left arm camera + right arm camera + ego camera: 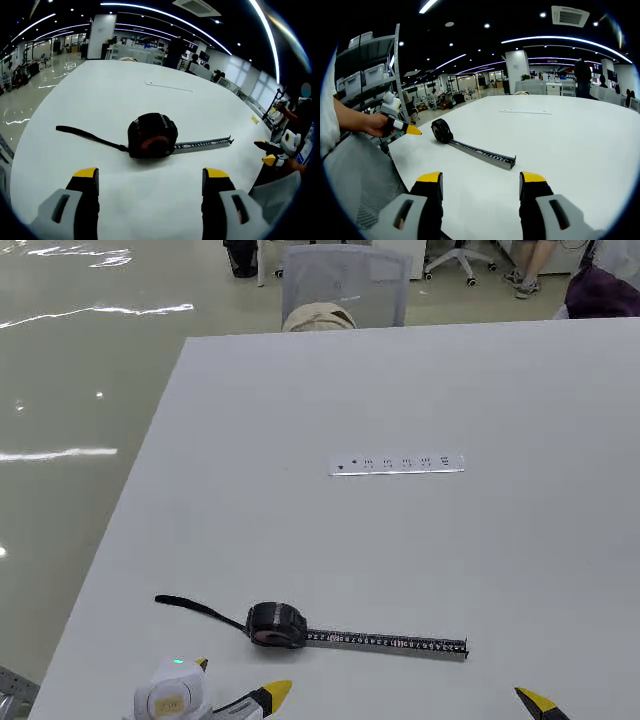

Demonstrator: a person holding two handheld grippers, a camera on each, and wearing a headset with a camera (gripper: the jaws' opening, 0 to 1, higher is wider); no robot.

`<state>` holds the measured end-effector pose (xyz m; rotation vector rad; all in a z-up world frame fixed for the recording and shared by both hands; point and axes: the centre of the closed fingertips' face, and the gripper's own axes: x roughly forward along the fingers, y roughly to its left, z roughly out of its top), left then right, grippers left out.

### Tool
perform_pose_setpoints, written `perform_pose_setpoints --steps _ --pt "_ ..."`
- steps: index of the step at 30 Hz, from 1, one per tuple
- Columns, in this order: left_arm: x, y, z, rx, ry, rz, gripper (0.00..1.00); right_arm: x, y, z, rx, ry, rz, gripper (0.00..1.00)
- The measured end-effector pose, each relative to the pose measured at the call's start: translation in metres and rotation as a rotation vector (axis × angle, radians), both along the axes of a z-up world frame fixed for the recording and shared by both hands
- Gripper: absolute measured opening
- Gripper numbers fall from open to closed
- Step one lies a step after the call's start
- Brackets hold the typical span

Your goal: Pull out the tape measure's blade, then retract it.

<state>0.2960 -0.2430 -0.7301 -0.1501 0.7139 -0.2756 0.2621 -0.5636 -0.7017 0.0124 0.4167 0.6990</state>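
Nothing is legible: the printed marks on the tape measure's blade (pixel 385 642) and on the white strip (pixel 396 464) mid-counter (pixel 520 560) are too small to read.

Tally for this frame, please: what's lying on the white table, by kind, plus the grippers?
Tape measure: 1
Socket strip: 1
Grippers: 2, the left gripper and the right gripper
Total: 4
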Motion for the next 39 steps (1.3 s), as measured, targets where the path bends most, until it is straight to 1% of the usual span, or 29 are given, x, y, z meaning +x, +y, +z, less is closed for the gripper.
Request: perform_pose_setpoints --steps 7,10,11,12,14,18,23,28,33,35,36,37,39 --pt "0.005 -0.003 -0.002 0.010 0.000 0.014 0.85 -0.001 0.001 -0.001 0.000 0.003 0.002 0.62" --pt "0.008 -0.004 -0.002 0.002 0.004 0.018 0.85 0.000 0.000 -0.001 0.003 0.005 0.001 0.62" --pt "0.010 -0.004 -0.003 -0.010 0.005 0.028 0.85 0.000 0.000 -0.001 0.001 0.005 0.001 0.62" --pt "0.010 -0.005 -0.003 -0.010 0.006 0.023 0.85 0.000 0.001 -0.001 0.003 0.005 0.003 0.62" --pt "0.012 -0.007 -0.004 0.007 0.007 0.013 0.85 0.000 0.001 -0.001 0.003 0.002 0.002 0.62" --pt "0.015 -0.006 -0.006 -0.004 0.012 0.029 0.85 0.001 0.002 -0.001 0.009 0.005 -0.001 0.62" --pt "0.019 -0.012 -0.005 0.005 0.013 0.031 0.85 0.002 0.002 -0.001 0.010 0.006 -0.002 0.62" --pt "0.022 -0.018 -0.009 0.012 0.023 0.030 0.85 0.003 0.000 -0.001 0.010 0.000 -0.006 0.62" --pt "0.027 -0.020 -0.009 0.012 0.018 0.042 0.85 0.004 -0.002 -0.001 0.014 -0.002 -0.012 0.61" --pt "0.030 -0.021 -0.008 0.011 0.013 0.047 0.84 0.004 -0.001 -0.001 0.012 -0.002 -0.011 0.61" --pt "0.032 -0.020 -0.007 0.022 0.003 0.052 0.84 0.003 0.000 -0.001 0.012 0.001 -0.006 0.61" --pt "0.033 -0.019 -0.006 0.024 0.000 0.057 0.83 0.003 0.000 -0.001 0.011 0.000 -0.004 0.61" --pt "0.035 -0.021 -0.007 0.015 0.004 0.056 0.84 0.003 0.001 -0.001 0.014 0.000 -0.003 0.61"
